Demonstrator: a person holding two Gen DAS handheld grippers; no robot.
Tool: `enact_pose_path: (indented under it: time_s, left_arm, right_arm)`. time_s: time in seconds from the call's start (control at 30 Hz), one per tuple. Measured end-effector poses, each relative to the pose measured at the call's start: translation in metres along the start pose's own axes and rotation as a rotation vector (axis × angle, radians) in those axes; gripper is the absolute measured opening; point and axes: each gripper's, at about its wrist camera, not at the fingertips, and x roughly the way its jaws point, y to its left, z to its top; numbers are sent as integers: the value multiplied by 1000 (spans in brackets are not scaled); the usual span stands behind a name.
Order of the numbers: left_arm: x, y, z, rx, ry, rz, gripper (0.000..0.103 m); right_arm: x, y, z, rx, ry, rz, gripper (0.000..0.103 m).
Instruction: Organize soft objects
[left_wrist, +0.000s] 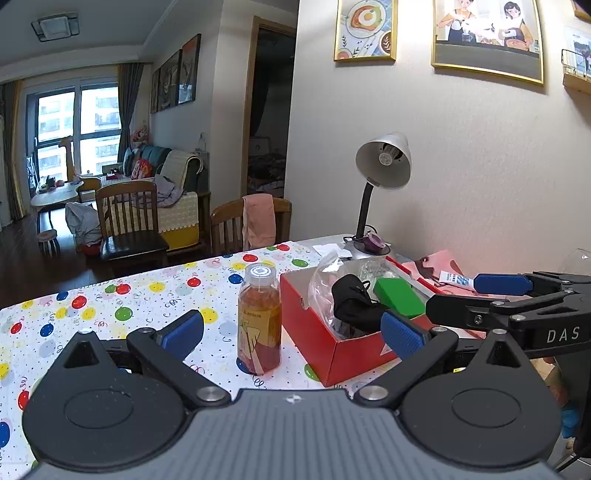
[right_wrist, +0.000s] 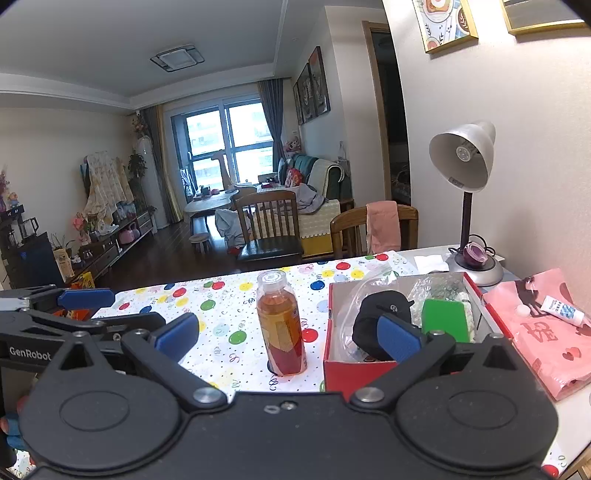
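Observation:
A red box (left_wrist: 325, 332) (right_wrist: 354, 373) stands on the dotted tablecloth. It holds a black soft item (left_wrist: 351, 299) (right_wrist: 380, 310), a green sponge-like block (left_wrist: 399, 295) (right_wrist: 445, 319) and clear plastic bags (left_wrist: 325, 277) (right_wrist: 439, 288). My left gripper (left_wrist: 291, 334) is open and empty, just in front of the box and a bottle. My right gripper (right_wrist: 288, 339) is open and empty, at about the same distance. Each gripper shows at the edge of the other's view.
A bottle of orange drink (left_wrist: 258, 317) (right_wrist: 282, 325) stands left of the box. A desk lamp (left_wrist: 384, 166) (right_wrist: 465, 158) stands behind it by the wall. A pink bag (right_wrist: 546, 332) with a small tube (right_wrist: 561, 310) lies to the right. Chairs (left_wrist: 251, 221) stand beyond the table.

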Motion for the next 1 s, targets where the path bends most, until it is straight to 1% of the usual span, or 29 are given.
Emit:
enact_pose_path:
  time_s: [0.87,1.0]
  left_arm:
    - [-10,13,-2,-12,-15,-9,103]
    - [-15,20,-1,-36,-30,-29,103]
  right_arm:
    - [1,7,7,-2,-19,-4,103]
    - [3,9,7,-3,-18,-6,103]
